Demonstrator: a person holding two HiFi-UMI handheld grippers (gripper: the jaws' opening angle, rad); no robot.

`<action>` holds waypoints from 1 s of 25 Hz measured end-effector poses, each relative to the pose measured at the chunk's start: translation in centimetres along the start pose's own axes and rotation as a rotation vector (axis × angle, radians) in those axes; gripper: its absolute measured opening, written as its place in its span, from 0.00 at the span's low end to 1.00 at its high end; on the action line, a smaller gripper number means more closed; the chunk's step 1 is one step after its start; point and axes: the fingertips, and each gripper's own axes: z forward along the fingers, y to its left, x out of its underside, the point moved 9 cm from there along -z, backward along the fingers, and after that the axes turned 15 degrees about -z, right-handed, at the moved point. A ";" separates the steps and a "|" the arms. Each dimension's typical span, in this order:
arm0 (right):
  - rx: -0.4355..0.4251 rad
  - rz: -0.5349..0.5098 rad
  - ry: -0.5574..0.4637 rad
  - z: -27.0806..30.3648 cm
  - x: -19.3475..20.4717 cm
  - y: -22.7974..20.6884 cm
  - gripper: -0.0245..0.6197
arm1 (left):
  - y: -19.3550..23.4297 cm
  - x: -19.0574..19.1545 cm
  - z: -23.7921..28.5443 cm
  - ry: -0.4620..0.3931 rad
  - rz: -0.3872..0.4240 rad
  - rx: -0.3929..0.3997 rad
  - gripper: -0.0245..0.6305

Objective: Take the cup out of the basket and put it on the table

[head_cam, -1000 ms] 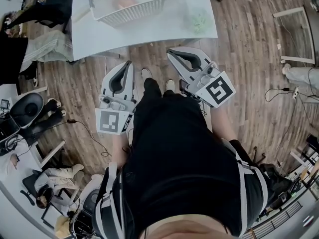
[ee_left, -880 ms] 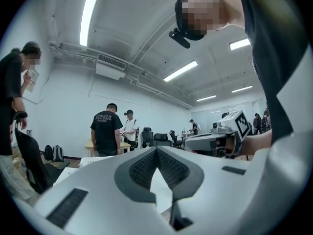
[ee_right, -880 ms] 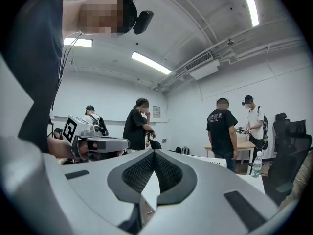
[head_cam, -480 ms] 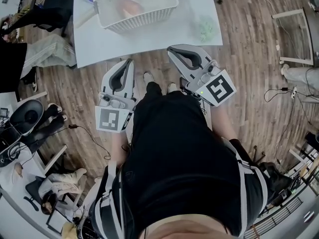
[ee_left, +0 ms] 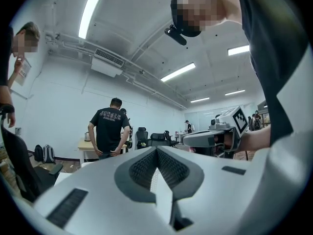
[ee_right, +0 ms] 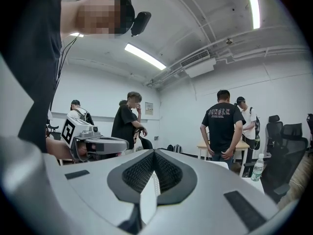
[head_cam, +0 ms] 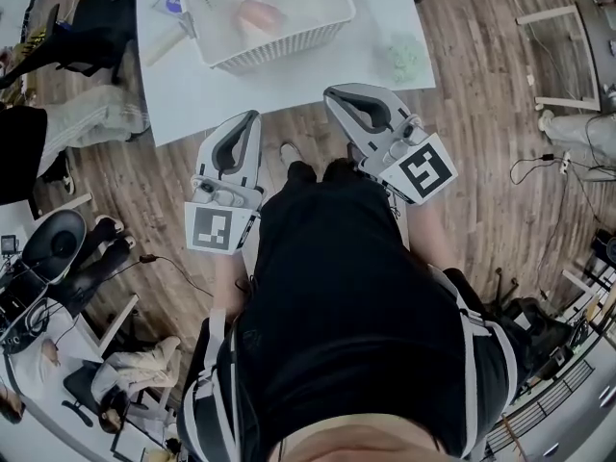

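Left gripper view: looking along the left gripper (ee_left: 156, 153), shut pad to pad and holding nothing. Much the same in the right gripper view for the right gripper (ee_right: 154, 153): closed tight, empty, nothing between the jaws.

Seen from the head view, both held level and side by side, with the tips right at the near edge of the white desk (head_cam: 192, 94) and the bodies back over the wood floor (head_cam: 462, 114).

Farther out on the desk, a white slatted basket (head_cam: 289, 48). Inside it, near the middle, a pale pinkish cup (head_cam: 258, 12), or so judged from shape and place; too blurred to say whether upright or on its side. Right of the basket and apart from it, a small green lump (head_cam: 404, 54). By its left corner, a blue thing (head_cam: 171, 0), too small to tell.

Judged from this: nothing of the task done yet. No contact with the cup, well apart from both grippers. Left to do: reach over the basket rim, open one pair of jaws, close on the cup, lift it clear, set it on bare desk, let go.
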 end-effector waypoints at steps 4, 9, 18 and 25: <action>0.028 0.006 0.014 0.8 0.1 0.1 0.07 | 1.4 0.1 0.2 0.018 -0.008 0.022 0.07; 0.027 -0.003 0.028 1.3 0.5 -0.5 0.07 | 2.0 0.0 0.9 0.016 -0.013 0.028 0.07; 0.005 -0.009 0.017 2.4 1.8 -4.3 0.07 | 2.3 -0.6 3.8 0.017 -0.018 -0.015 0.07; -0.040 -0.008 -0.031 2.7 2.4 -8.9 0.07 | 1.6 -1.9 7.5 -0.006 -0.009 -0.067 0.07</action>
